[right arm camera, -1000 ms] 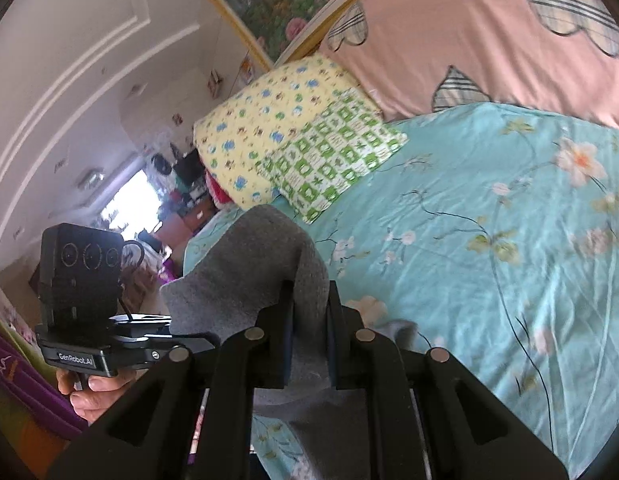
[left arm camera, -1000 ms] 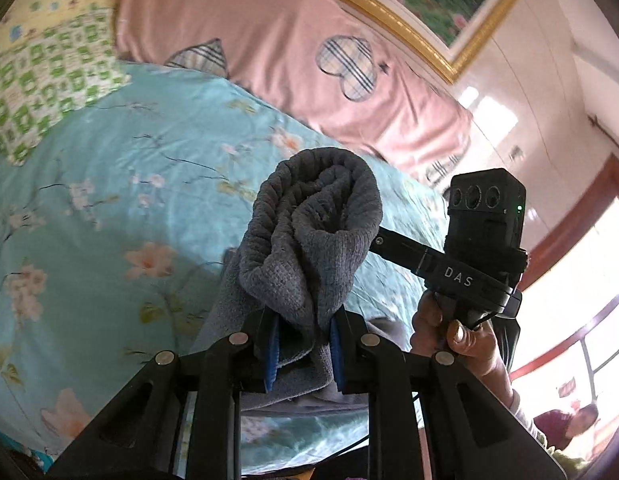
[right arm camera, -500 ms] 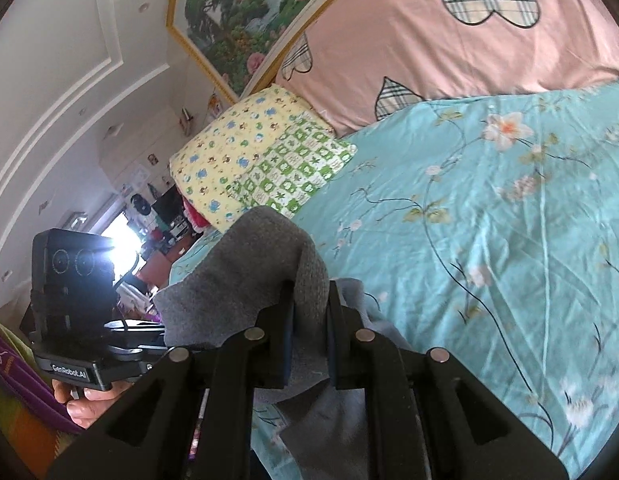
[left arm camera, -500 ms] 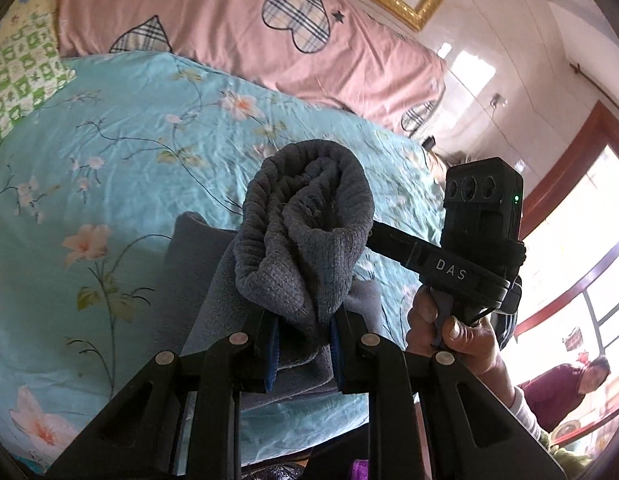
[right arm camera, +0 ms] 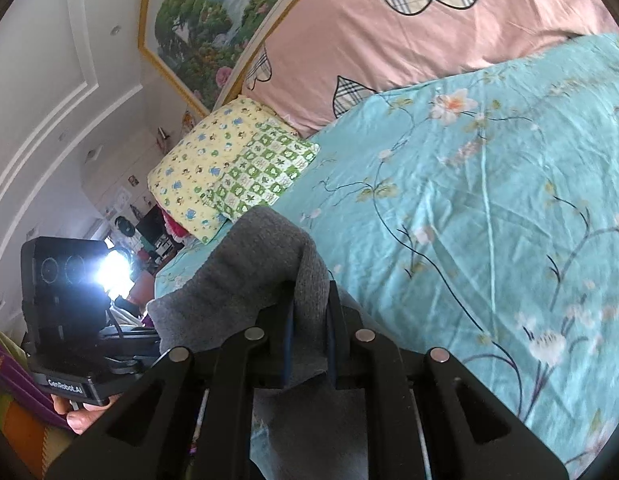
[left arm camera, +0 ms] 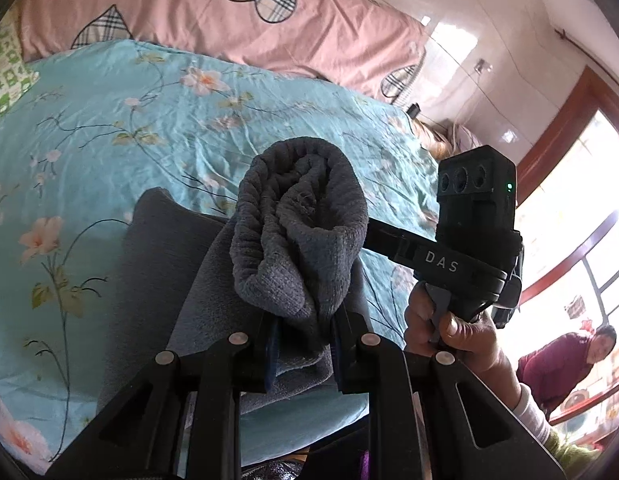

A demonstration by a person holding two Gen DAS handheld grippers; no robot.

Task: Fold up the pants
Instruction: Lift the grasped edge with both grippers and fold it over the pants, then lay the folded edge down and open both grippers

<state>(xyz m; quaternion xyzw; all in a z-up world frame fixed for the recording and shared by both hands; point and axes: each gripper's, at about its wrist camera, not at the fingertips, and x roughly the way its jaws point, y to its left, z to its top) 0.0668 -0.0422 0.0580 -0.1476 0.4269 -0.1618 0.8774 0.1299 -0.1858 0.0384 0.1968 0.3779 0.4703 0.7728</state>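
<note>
Over a bed covered by a turquoise flowered sheet (left arm camera: 109, 128), both grippers are holding up one edge of a pair of grey pants (left arm camera: 297, 232). The left gripper (left arm camera: 303, 344) is pinching a bunched, rolled-over wad of the grey cloth, its jaws pressed onto the fabric from both sides, with the blue pads just showing at the edges of the cloth. The wad is rising above the fingertips and curling into a loop. Below it, the rest of the pants is hanging down and lying partly on the sheet, spreading toward the left of that view.

In the right wrist view, the right gripper (right arm camera: 309, 340) is clamping another part of the same cloth (right arm camera: 245, 272), jaws closed on a narrow fold, while a flap of the fabric is draping leftward over one finger. More grey cloth is trailing down beneath the gripper, near the bed's edge.

Each camera is catching the other tool: the right one shows in the left view (left arm camera: 473, 232), marked "DAS", held in a hand (left arm camera: 449, 328) just right of the wad.

A pink blanket with plaid hearts (right arm camera: 409, 28) is lying across the head of the bed, touching the sheet, and a yellow and green patterned pillow (right arm camera: 229, 172) is sitting beside it. A gold-framed painting (right arm camera: 213, 16) is hanging on the wall above.
</note>
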